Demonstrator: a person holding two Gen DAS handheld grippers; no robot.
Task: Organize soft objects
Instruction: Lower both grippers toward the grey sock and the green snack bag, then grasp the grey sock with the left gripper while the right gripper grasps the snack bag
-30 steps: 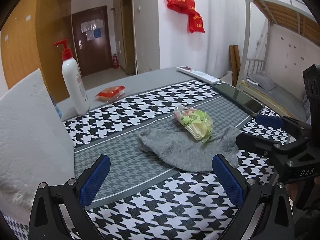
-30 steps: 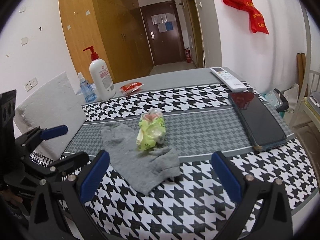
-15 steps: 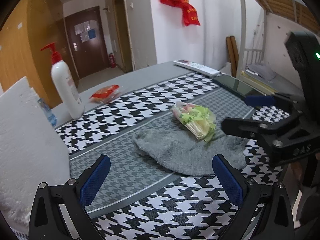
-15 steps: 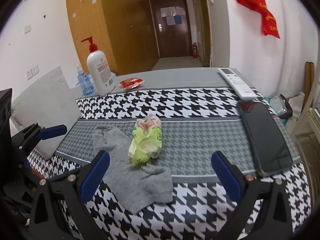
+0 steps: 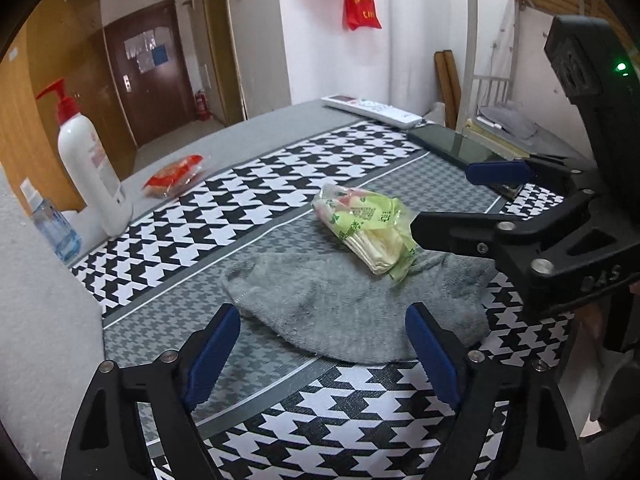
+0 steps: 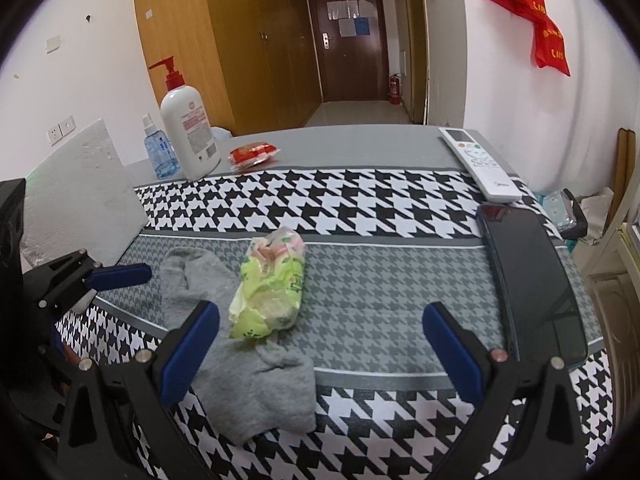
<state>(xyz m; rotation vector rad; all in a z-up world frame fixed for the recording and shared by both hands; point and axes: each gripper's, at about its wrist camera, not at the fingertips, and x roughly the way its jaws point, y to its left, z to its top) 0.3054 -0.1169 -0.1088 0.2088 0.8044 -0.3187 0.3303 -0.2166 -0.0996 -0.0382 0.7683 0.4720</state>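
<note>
Houndstooth table cloth (image 5: 304, 164) carries a grey sock (image 5: 352, 304) with a green tissue pack (image 5: 368, 224) on its far edge.
Part of the sock hides under the pack; the left gripper (image 5: 324, 352) is closing over the sock's near edge without touching it, the right gripper (image 6: 320, 344) is spread wide just above the pack.

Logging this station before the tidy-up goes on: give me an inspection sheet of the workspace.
Surface: houndstooth cloth over a grey table.
Job's things: grey sock lying flat; green tissue pack resting partly on it.
Clutter: pump bottle, small blue bottle, red packet, remote, phone, white foam slab.
Grippers: left hand-held gripper closing over the sock's near edge, pads not pressing; right hand-held gripper open, nothing held.
Cables: nothing seen.
Surroundings: wooden wardrobes, dark door, red bags on wall, bunk bed frame.
</note>
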